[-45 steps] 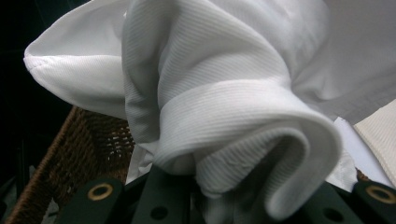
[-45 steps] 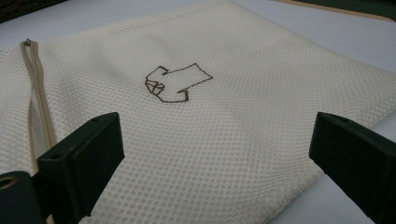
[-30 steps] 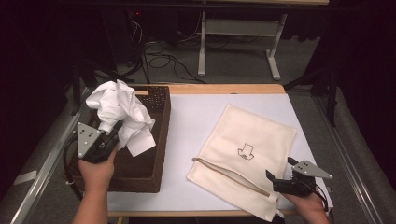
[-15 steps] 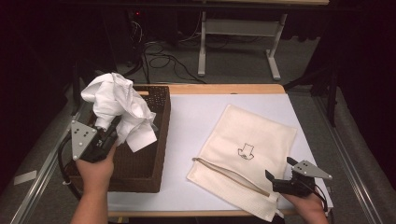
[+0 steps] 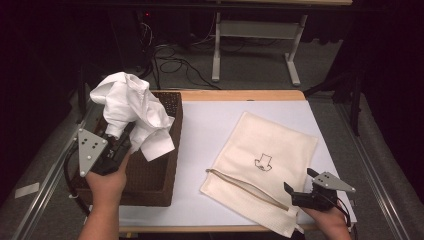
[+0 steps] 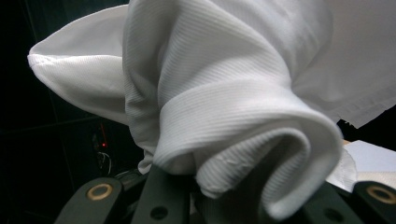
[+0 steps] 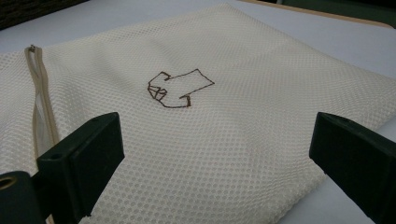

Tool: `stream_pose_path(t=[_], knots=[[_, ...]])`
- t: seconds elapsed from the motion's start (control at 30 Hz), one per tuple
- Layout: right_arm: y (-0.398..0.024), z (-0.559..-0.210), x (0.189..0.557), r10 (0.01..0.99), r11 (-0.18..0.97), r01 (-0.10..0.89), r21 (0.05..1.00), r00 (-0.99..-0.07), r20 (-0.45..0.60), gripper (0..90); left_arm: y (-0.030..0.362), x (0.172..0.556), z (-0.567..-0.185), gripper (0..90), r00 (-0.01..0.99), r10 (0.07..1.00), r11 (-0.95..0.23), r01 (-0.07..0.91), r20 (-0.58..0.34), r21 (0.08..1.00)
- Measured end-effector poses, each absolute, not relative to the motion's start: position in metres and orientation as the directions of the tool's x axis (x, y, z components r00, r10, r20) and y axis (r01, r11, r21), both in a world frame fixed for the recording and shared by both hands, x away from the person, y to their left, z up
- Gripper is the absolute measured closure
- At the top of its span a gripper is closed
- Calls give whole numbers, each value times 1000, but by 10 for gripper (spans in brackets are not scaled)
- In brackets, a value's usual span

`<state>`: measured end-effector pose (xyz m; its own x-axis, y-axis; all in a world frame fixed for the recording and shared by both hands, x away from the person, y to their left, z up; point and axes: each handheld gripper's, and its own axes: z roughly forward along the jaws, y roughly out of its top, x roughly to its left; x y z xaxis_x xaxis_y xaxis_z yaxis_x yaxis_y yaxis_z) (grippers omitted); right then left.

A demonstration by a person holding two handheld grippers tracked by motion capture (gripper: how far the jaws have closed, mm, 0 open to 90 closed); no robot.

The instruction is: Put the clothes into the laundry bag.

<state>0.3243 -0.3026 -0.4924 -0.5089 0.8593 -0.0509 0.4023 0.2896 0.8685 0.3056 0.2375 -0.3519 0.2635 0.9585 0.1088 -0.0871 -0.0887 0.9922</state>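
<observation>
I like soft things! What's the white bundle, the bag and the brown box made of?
White cloth: likely soft knit fabric, with fine ribs and floppy folds. Bag: cream mesh, full of tiny holes, with a zipper. Basket: looks like dark woven wicker, matte.

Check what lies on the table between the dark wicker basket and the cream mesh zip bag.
Nothing: in the high view, bare white table cover separates the dark wicker basket from the cream mesh zip bag.
</observation>
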Motion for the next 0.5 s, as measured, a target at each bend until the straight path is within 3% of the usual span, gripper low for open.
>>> stream_pose_path(t=[0.5], knots=[[-302, -492, 324, 859, 290, 400, 870, -509, -53, 38, 212, 303, -335, 759, 301, 945, -91, -134, 128, 987]])
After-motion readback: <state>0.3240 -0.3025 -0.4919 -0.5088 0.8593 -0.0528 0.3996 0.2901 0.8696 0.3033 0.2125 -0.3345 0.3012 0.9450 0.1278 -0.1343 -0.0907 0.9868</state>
